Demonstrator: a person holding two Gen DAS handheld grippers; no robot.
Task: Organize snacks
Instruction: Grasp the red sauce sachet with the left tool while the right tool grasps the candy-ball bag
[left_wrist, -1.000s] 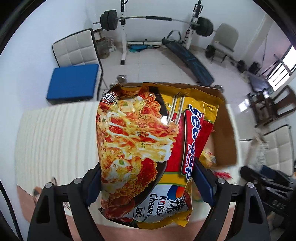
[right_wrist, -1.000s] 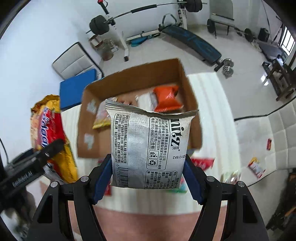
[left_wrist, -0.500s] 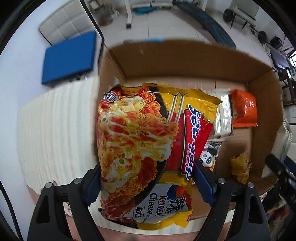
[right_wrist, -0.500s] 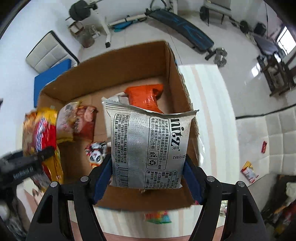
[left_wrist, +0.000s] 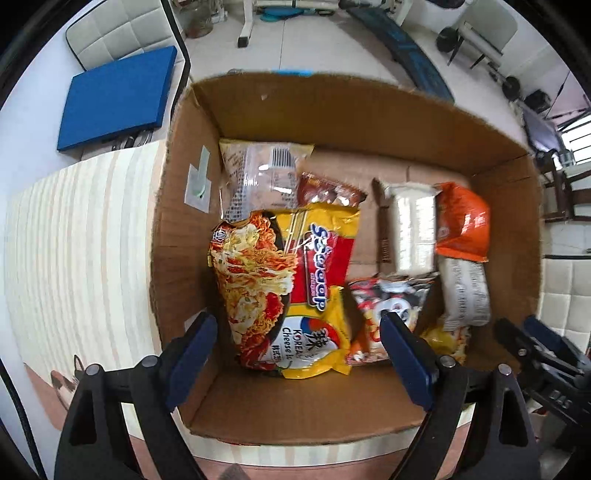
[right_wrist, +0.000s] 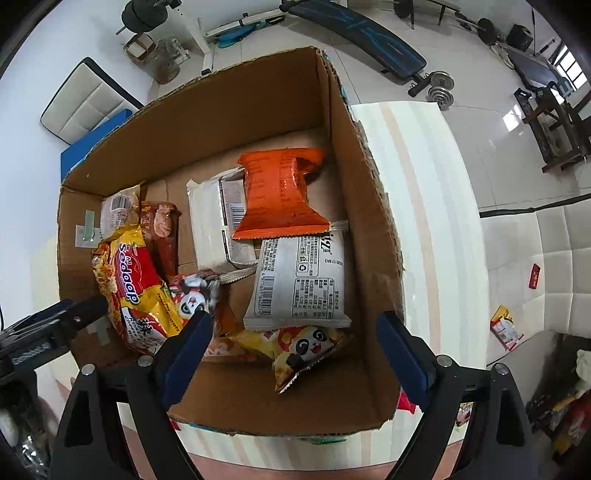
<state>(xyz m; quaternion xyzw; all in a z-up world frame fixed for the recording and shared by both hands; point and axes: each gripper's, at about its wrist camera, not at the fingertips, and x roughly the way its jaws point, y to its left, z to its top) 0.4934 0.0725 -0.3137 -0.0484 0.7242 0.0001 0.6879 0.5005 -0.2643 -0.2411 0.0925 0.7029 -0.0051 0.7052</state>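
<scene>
Both grippers point down into an open cardboard box (left_wrist: 362, 110) (right_wrist: 236, 96). My left gripper (left_wrist: 299, 354) is opening, with no pad on the yellow-red noodle packet (left_wrist: 284, 291) (right_wrist: 136, 291), which lies below on the box floor. My right gripper (right_wrist: 293, 350) is opening too; the silver-white snack pack (right_wrist: 301, 284) (left_wrist: 465, 291) lies free under it. Other packs lie around them: an orange pack (right_wrist: 280, 192) (left_wrist: 461, 221), a white pack (right_wrist: 210, 225) (left_wrist: 413, 225), a panda pack (right_wrist: 303, 350).
The box stands on a pale striped table (left_wrist: 81, 236) (right_wrist: 424, 206). A blue-cushioned chair (left_wrist: 118, 96) stands beyond the table. Loose snack packs lie on the padded seat (right_wrist: 506, 326) at the right. Gym gear (right_wrist: 354, 29) fills the floor behind.
Both grippers came down over the box and spread their jaws. The noodle packet and the silver-white pack dropped out of them onto the box floor.
</scene>
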